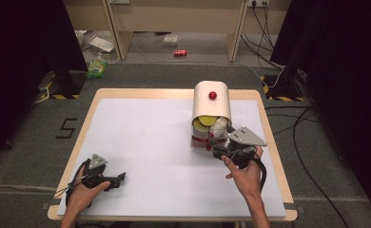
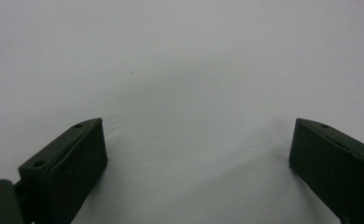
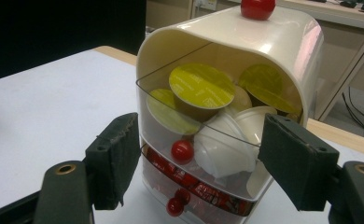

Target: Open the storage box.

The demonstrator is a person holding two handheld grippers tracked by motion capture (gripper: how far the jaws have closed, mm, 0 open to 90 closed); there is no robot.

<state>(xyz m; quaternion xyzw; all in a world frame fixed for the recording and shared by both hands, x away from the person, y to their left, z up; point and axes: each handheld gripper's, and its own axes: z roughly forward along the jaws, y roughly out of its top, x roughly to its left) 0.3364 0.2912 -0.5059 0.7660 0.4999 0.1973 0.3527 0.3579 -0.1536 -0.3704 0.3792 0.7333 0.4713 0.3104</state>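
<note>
We see the right gripper [image 1: 225, 151] gaping wide at the capsule dispenser's [image 3: 273, 42] pulled-out upper drawer [image 3: 203, 154], gripping nothing. The left gripper [image 1: 120, 178] rests low at the table's [image 1: 150, 137] near left, jaws wide and empty. The red-filled lower drawer [image 3: 203, 193] is partly cut off.

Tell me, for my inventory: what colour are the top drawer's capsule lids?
Yellow-green capsule lids, clearest in the right gripper view.

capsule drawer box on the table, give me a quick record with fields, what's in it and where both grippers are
box: cream drawer box with red top knob, right half of table
upper drawer: pulled out, holds yellow-lidded capsules and white capsules
lower drawer: red capsules, red knob
right gripper: open, jaws either side of the upper drawer front, not touching
left gripper: open, low over bare table, near left corner
</note>
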